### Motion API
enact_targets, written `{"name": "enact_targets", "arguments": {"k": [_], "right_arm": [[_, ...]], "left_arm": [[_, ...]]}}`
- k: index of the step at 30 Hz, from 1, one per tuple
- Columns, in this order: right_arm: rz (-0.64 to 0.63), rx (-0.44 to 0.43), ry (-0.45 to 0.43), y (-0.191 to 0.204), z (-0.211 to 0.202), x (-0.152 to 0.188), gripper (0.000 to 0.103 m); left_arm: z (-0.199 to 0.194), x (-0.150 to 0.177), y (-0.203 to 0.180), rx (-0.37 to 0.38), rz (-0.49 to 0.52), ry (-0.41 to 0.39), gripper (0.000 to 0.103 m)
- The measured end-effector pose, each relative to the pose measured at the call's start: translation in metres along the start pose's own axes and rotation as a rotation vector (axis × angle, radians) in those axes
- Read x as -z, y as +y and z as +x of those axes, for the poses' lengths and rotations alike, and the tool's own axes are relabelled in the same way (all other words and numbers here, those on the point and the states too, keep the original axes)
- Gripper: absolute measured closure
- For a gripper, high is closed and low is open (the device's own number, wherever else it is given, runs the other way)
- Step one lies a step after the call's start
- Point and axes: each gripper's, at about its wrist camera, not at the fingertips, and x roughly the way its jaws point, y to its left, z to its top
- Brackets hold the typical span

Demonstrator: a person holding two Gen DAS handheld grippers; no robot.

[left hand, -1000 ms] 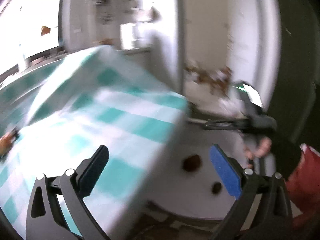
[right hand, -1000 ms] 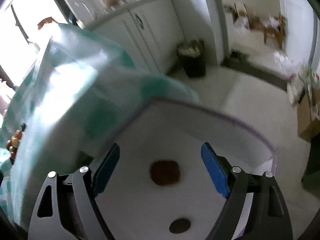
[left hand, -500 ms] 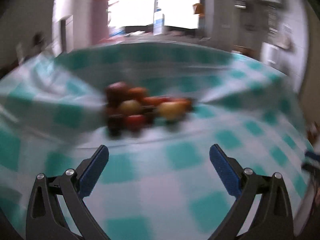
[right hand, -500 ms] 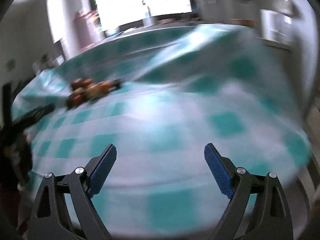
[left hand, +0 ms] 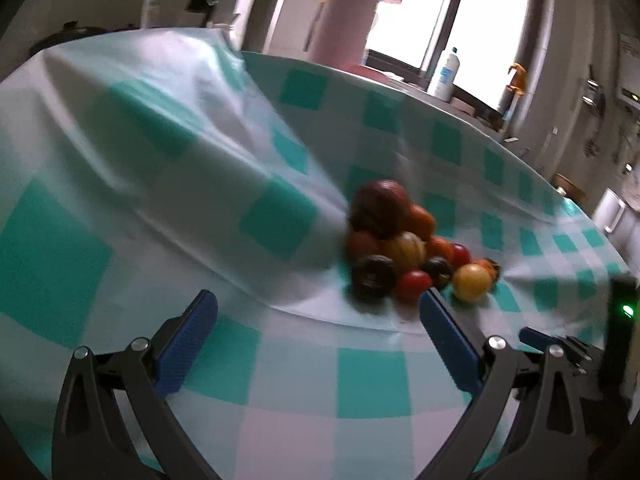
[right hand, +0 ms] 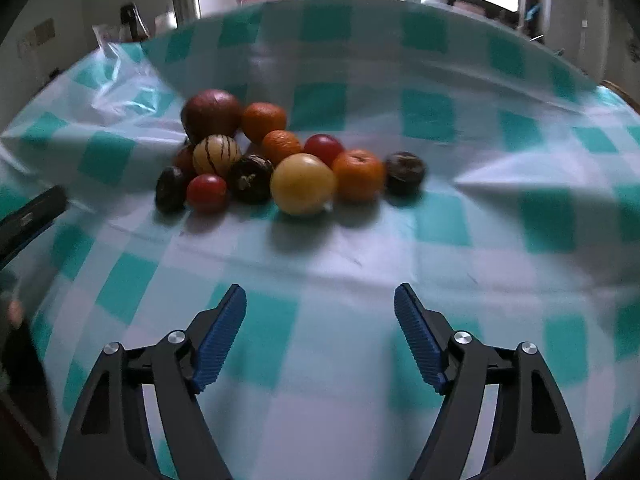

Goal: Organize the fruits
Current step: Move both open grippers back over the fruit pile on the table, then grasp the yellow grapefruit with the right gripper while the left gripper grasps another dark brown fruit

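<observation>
checked tablecloth (right hand: 432, 112) bears fruit pile (right hand: 280, 160) stretching left-right.

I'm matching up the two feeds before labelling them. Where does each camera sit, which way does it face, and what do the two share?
Left wrist: sits on the left gripper, looks forward and down across the checked tablecloth at the fruit pile; its two open blue-padded fingers show, the right gripper's body at right.
Right wrist: sits on the right gripper, faces the fruit pile head-on; open fingers show, jaws just been closing on nothing.
Shared: pile, tablecloth, bright window.
</observation>
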Motion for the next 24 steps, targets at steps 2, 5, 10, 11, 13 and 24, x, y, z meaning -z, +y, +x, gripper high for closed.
{"name": "enact_targets", "arguments": {"k": [2, 5, 10, 11, 13, 24], "right_arm": [[-0.025, 0.023, 0.02, 0.005, 0.015, -0.01, 0.034], [-0.048, 0.035, 0.014, 0.009, 0.027, -0.025, 0.037], [-0.055, 0.038, 0.022, 0.008, 0.045, -0.044, 0.037], [-0.047, 0.035, 0.023, 0.005, 0.047, -0.047, 0.038], [-0.032, 0.01, 0.026, 0.0, 0.049, -0.048, 0.042], [0.223, -0.152, -0.116, -0.064, -0.021, 0.02, 0.058]], "left_arm": [[0.002, 0.001, 0.006, -0.002, -0.035, 0.025, 0.002], [0.005, 0.003, 0.007, -0.017, -0.046, 0.048, 0.002], [0.008, 0.01, -0.004, -0.015, 0.003, 0.071, 0.002], [0.009, 0.011, -0.007, -0.01, 0.014, 0.076, 0.002], [0.01, 0.014, -0.012, -0.006, 0.033, 0.083, 0.002], [0.022, 0.021, -0.023, 0.016, 0.064, 0.115, 0.002]]}}
